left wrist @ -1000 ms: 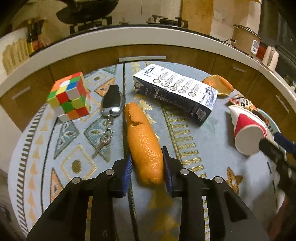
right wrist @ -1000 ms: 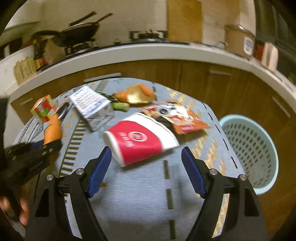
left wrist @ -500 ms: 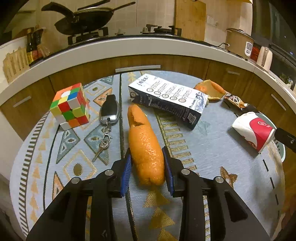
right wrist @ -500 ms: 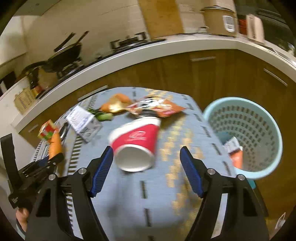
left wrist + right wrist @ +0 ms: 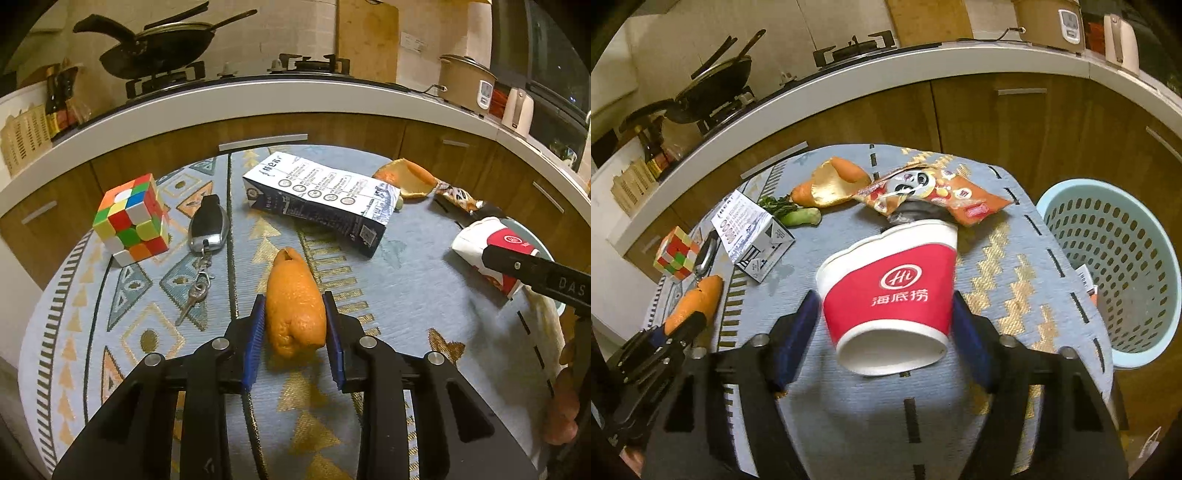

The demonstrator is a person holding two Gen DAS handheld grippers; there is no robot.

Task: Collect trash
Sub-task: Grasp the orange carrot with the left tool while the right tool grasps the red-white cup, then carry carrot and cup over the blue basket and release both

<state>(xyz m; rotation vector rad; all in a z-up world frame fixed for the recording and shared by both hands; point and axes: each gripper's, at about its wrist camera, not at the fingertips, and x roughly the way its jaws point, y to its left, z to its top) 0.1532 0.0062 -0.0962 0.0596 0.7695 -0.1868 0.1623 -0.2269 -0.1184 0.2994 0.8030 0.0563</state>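
My left gripper [image 5: 294,334] is shut on a long piece of orange peel [image 5: 294,303] and holds it above the patterned tablecloth [image 5: 147,332]. My right gripper [image 5: 886,328] is shut on a red and white paper cup [image 5: 890,291], bottom end toward the camera, lifted above the table. The cup also shows in the left wrist view [image 5: 487,247] at the right edge. A milk carton [image 5: 321,205], another orange peel [image 5: 831,182], a snack wrapper [image 5: 934,192] and a green vegetable scrap [image 5: 798,216] lie on the table.
A light blue trash basket [image 5: 1108,273] stands off the table's right side, with some trash inside. A Rubik's cube [image 5: 131,219] and a car key with keys [image 5: 207,229] lie at the left. Kitchen counter and cabinets curve behind the table.
My right gripper has closed on the cup and lifted it, its bottom now turned toward the camera. My left gripper has raised the peel and pulled back slightly.
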